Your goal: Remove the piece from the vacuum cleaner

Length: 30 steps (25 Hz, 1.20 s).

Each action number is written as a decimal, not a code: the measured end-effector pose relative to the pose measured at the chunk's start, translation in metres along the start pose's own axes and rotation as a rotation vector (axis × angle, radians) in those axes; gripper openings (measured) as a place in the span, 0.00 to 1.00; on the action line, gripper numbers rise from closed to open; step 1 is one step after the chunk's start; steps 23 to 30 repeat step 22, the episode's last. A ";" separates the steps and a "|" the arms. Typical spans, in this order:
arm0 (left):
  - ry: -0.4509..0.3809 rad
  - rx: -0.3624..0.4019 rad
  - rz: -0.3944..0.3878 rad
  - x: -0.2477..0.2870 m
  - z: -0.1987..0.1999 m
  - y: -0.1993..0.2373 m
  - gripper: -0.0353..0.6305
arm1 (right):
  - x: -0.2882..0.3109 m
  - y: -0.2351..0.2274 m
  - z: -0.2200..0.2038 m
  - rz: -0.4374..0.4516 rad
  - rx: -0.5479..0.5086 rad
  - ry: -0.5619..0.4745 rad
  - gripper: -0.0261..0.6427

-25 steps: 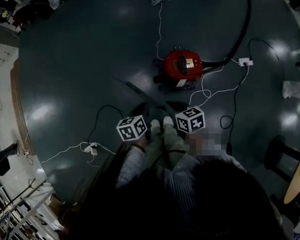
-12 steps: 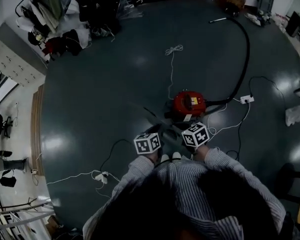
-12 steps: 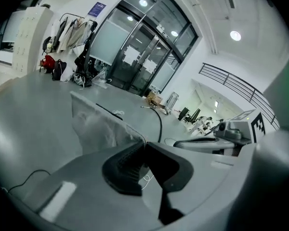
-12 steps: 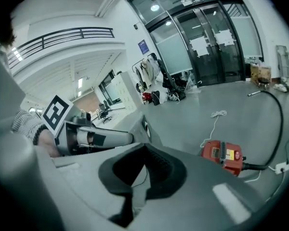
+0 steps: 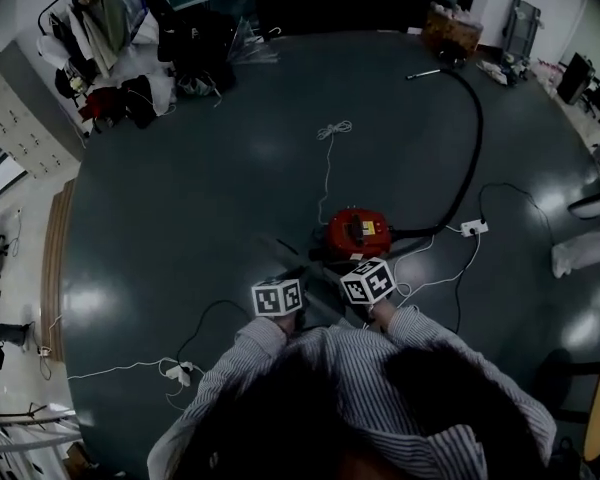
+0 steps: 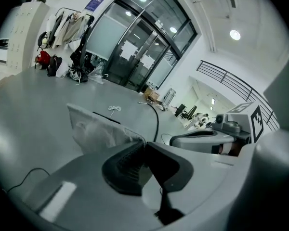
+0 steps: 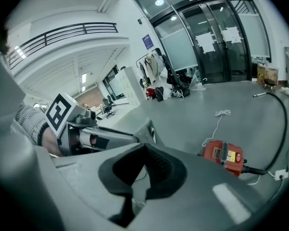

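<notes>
Head view: the red vacuum cleaner [image 5: 355, 232] is seen standing on the dark floor [image 5: 180, 198] just ahead of the person; its black hose [image 5: 477, 138] is curved away toward the far side of the room; a white power strip [image 5: 470, 228] is laid near its right side, and a coiled white cord [image 5: 330, 131] is left farther off on the floor. The two grippers are held low and close together on the near side of the machine, at the ends of the person's striped sleeves [image 5: 250, 353].

In the left gripper view, the left gripper [image 6: 143, 144] is shown clenched on the corner of a pale, crumpled bag-like piece [image 6: 96, 126]; the piece is carried out to the left of the jaw tips, off the floor and apart from the vacuum cleaner.

In the right gripper view, the right gripper [image 7: 145, 147] is seen with its jaws pressed together, empty; the vacuum cleaner is framed beyond them, to the right, with the left gripper reaching in from the left.

Coats on a rack [image 6: 67, 28] and tall glass doors [image 7: 216, 37] are pictured at the room's far edge.
</notes>
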State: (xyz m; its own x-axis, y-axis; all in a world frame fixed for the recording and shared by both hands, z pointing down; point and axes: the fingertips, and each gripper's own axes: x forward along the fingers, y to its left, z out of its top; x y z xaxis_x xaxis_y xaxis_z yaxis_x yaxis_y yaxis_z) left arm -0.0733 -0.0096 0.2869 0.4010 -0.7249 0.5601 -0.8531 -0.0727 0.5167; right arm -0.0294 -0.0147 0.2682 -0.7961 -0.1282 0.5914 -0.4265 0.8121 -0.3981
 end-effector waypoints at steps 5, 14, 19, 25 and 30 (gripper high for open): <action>0.000 -0.003 -0.009 0.007 0.003 -0.006 0.09 | -0.004 -0.005 -0.001 0.009 0.007 0.021 0.04; 0.014 0.056 -0.004 0.005 0.005 -0.010 0.09 | -0.004 -0.006 -0.001 0.004 0.025 0.010 0.04; 0.032 0.071 -0.001 0.006 0.004 -0.012 0.09 | -0.009 -0.011 0.001 -0.009 0.032 0.002 0.04; 0.026 0.061 -0.006 0.007 0.005 -0.013 0.09 | -0.010 -0.014 0.003 -0.017 0.031 -0.005 0.04; 0.026 0.061 -0.006 0.007 0.005 -0.013 0.09 | -0.010 -0.014 0.003 -0.017 0.031 -0.005 0.04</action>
